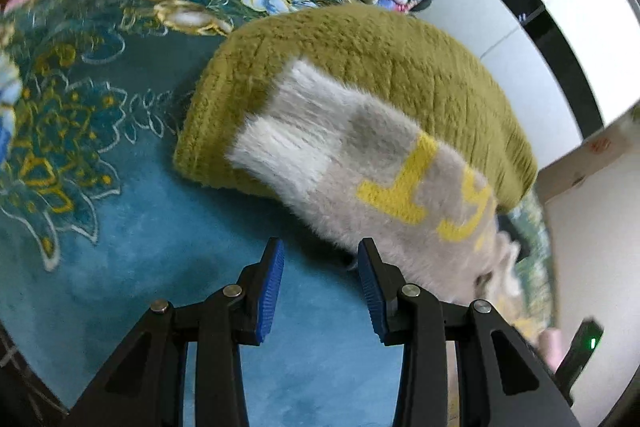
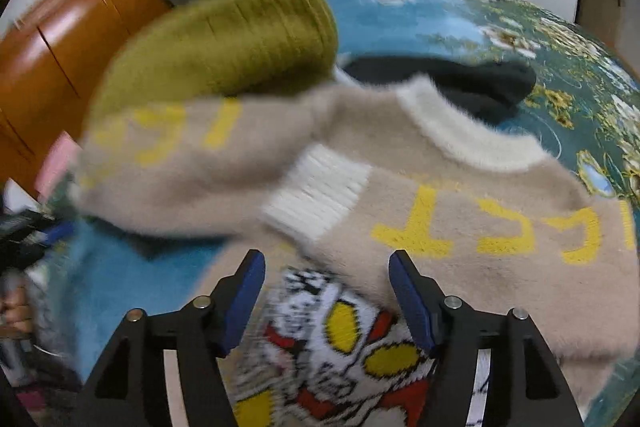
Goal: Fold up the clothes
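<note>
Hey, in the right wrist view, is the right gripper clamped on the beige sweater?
No, the right gripper stands open above the beige sweater, its blue pads apart and pressing on nothing.

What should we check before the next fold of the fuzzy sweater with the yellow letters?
1. Left gripper empty: ok, nothing between its blue pads, blue bedspread below.
2. Right gripper empty: ok, jaws wide apart over the sweater's cartoon face.
3. Sleeves folded in: ok, one white cuff lies across the chest.
4. Sweater lies flat: cannot tell, picture is blurred.
5. Room to fold: not ok, the sleeve overlaps the olive knit behind.
6. Black garment clear of the collar: cannot tell.
</note>
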`<state>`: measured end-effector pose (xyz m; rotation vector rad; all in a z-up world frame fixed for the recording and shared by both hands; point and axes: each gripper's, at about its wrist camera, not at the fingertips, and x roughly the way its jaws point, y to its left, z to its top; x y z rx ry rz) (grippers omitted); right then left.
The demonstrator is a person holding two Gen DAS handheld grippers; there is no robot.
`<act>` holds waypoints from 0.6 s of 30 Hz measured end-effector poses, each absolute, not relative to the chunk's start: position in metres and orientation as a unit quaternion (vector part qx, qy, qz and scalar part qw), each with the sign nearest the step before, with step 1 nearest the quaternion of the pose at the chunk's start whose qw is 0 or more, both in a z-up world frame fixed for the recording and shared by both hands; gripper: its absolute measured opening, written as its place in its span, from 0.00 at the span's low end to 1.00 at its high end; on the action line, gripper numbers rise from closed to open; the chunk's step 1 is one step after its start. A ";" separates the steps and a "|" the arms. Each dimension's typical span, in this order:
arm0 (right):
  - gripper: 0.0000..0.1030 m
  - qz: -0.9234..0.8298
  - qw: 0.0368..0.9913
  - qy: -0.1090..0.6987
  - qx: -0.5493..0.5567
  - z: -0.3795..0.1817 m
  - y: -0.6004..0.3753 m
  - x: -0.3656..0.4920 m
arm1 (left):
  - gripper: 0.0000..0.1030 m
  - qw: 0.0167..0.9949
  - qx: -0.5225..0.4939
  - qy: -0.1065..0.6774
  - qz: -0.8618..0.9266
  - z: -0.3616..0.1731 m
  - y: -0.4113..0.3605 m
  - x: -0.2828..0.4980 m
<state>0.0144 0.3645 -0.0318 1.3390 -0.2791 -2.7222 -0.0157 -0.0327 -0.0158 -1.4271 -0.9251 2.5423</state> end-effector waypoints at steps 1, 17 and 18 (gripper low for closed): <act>0.70 -0.900 0.051 -0.098 0.421 -0.023 0.367 0.024 | 0.38 0.039 -0.465 -0.317 0.826 -0.018 -0.038 -0.017; 0.76 -0.892 0.013 -0.200 0.406 -0.061 0.416 0.130 | 0.13 0.042 -0.414 -0.489 0.766 -0.049 -0.071 -0.043; 0.76 -0.891 0.010 -0.205 0.405 -0.063 0.420 0.135 | 0.10 0.039 -0.412 -0.485 0.770 -0.046 -0.068 -0.042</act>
